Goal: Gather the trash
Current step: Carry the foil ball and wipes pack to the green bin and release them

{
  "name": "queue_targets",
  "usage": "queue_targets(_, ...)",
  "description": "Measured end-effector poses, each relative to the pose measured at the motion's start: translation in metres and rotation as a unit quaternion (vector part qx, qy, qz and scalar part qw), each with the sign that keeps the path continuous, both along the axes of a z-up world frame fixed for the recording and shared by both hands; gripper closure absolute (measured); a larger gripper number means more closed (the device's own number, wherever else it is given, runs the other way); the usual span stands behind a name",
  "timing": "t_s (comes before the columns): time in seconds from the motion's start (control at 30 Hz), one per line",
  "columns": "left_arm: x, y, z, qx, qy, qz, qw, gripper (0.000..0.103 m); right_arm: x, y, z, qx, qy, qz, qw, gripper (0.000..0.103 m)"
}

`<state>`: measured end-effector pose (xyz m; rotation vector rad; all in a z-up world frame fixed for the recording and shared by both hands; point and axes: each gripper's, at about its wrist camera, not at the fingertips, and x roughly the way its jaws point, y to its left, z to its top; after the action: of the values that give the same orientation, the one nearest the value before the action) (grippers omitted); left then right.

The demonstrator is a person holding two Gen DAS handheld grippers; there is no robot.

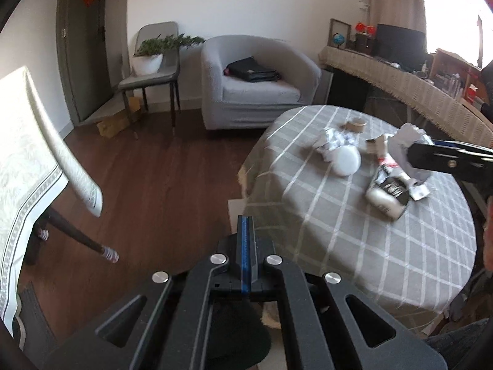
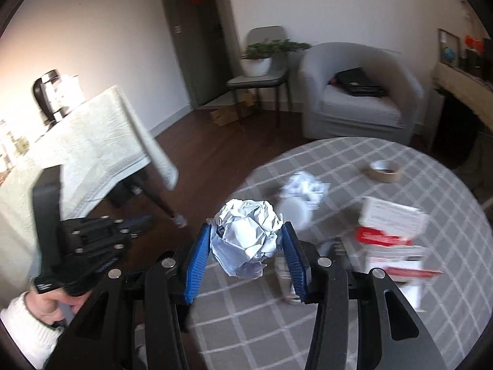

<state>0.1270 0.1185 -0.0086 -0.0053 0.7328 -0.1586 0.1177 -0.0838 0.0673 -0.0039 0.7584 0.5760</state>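
My right gripper (image 2: 246,231) is shut on a crumpled white paper ball (image 2: 246,240), held above the round table with a grey checked cloth (image 2: 246,333). In the left wrist view the same paper ball (image 1: 406,145) shows between the right gripper's black fingers (image 1: 446,163). My left gripper (image 1: 246,222) is shut with nothing in it, over the table's left edge and the floor; a hand in a white sleeve holds this left gripper (image 2: 135,223) at lower left. On the table lie a crushed cup with crumpled paper (image 1: 342,151), a flattened dark-and-white carton (image 1: 388,191) and a white-and-red box (image 2: 391,225).
A roll of brown tape (image 2: 383,169) sits at the table's far side. A second table with a pale cloth (image 1: 27,141) stands left, its dark leg (image 1: 80,237) angled over the wood floor. A grey armchair (image 1: 258,83) and a chair with a plant (image 1: 151,64) stand behind.
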Motion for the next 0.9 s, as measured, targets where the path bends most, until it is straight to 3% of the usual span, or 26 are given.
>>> queue_targets(0.2, -0.005, 0.033, -0.013, 0.006, 0.022, 0.023, 0.9995, 0.103, -0.006, 0.055, -0.019, -0.021, 0.021, 0.051, 0.998, 0.056)
queue_targets(0.6, -0.015, 0.086, -0.077, 0.014, 0.129, 0.032, 0.991, 0.103, -0.004, 0.149, -0.074, -0.059, 0.081, 0.109, 0.989, 0.056)
queue_targets(0.9, -0.026, 0.128, -0.086, -0.01, 0.157, 0.062, 0.9856, 0.103, -0.004, 0.201, -0.132, -0.108, 0.139, 0.141, 0.974, 0.055)
